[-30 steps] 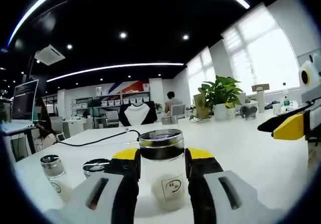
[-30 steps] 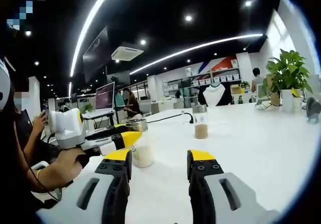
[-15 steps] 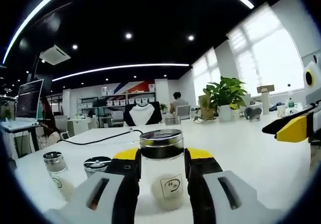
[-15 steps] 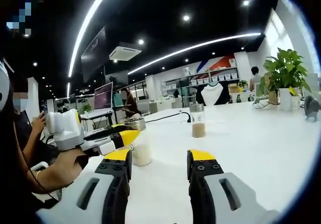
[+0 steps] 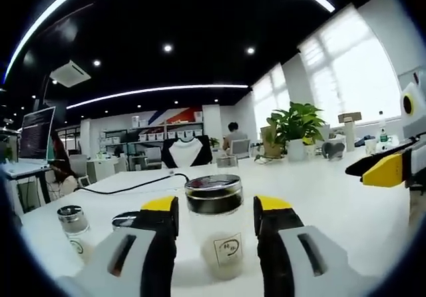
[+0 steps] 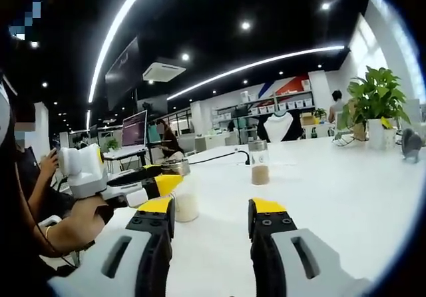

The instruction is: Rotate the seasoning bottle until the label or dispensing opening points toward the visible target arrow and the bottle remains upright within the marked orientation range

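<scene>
Yellow-tipped jaws of the left hand-held gripper [image 5: 215, 210] stand parted on either side of the bottle [image 5: 214, 227], a thin gap showing at each side of the black lid [image 5: 213, 185], so the jaws flank it without gripping. Bottle upright on the white tabletop [image 5: 346, 197], clear glass with pale powder in the lower part and a square label [image 5: 228, 249] facing the camera. Left of the gripper, a small shaker [image 5: 72, 229] with a metal cap stands on the tabletop; a second dark-lidded jar [image 5: 124, 220] sits just beside the left jaw, partly hidden. A black cable [image 5: 126, 186] runs across the tabletop behind. A potted plant [image 5: 295, 129] stands farther back toward the right. In the right gripper view, the right hand-held gripper [image 6: 210, 210] is wide and holds nothing, over bare tabletop; ahead of it a jar [image 6: 259, 162] with brown contents stands upright, well apart. The left hand-held gripper comes in from the left, carried by a hand [image 6: 80, 220].
</scene>
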Tool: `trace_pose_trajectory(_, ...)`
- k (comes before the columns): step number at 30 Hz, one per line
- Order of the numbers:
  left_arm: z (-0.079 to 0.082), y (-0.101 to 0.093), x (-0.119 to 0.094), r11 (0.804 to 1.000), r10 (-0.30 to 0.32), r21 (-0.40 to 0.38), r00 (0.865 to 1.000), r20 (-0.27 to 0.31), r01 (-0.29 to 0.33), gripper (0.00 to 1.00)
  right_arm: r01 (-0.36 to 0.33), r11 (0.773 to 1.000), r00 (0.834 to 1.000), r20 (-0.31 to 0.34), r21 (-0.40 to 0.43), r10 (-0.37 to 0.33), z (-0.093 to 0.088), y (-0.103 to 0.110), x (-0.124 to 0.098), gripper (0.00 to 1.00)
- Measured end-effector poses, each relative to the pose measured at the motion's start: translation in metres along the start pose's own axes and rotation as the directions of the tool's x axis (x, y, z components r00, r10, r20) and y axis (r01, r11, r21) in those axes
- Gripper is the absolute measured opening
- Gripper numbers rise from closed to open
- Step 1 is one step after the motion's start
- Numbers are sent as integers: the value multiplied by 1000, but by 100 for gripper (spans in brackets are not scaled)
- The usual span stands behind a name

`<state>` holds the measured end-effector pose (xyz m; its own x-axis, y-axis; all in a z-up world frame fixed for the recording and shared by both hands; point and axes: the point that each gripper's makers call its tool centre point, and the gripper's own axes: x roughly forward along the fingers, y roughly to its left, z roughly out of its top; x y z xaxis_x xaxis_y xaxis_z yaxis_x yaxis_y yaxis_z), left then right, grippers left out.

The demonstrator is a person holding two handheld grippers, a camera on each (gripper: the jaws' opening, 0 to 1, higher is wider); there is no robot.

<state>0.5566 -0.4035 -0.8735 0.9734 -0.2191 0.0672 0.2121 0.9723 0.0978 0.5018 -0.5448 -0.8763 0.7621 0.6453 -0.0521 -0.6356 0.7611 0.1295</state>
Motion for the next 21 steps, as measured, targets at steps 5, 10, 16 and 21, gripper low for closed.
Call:
trace_pose_trajectory(5,-1,0,-3,999,-36,-6,999,-20,36,54,7,1000,1000,-8,-23,-7,1,0,2,48)
trace_pose_trajectory(10,-3,0,-6,997,-77,-10,995,-57,76,68,13,999,1000,-23,-41,-14,0,-1,4,59)
trace_pose_trajectory(16,6,3,-8,995,-96,0,994,-54,96,73,33,998,999,-35,-55,-35,-2,-4,7,73)
trace_pose_trajectory(21,21,1,-14,990,-143,-22,989,-29,142,81,35,998,998,-41,-56,-38,-2,-6,8,78)
